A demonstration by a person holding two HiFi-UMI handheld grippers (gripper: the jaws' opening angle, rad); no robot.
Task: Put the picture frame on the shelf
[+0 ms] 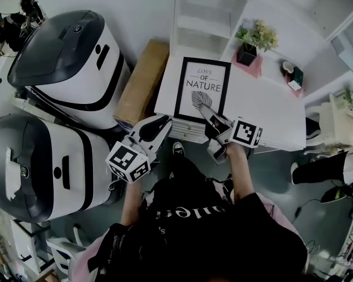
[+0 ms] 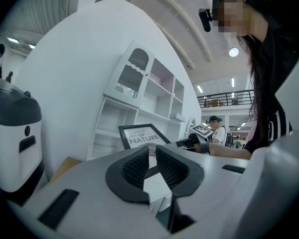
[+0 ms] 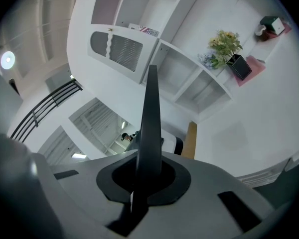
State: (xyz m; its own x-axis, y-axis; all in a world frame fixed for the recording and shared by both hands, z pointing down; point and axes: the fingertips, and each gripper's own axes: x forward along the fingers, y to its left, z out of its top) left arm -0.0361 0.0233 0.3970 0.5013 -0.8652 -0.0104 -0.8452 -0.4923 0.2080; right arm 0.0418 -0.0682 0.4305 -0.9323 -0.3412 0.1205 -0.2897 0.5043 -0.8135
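The shelf (image 1: 206, 16) stands open just behind the table (image 1: 265, 110), its left bays bare and a plant (image 1: 254, 43) to the right. The frame (image 1: 202, 90) is above the table, clamped by its lower edge in the right gripper (image 1: 209, 115). The left gripper (image 1: 162, 122), jaws together and empty, could steady it. Best to lift the frame clear of the bay's edges and keep it upright.
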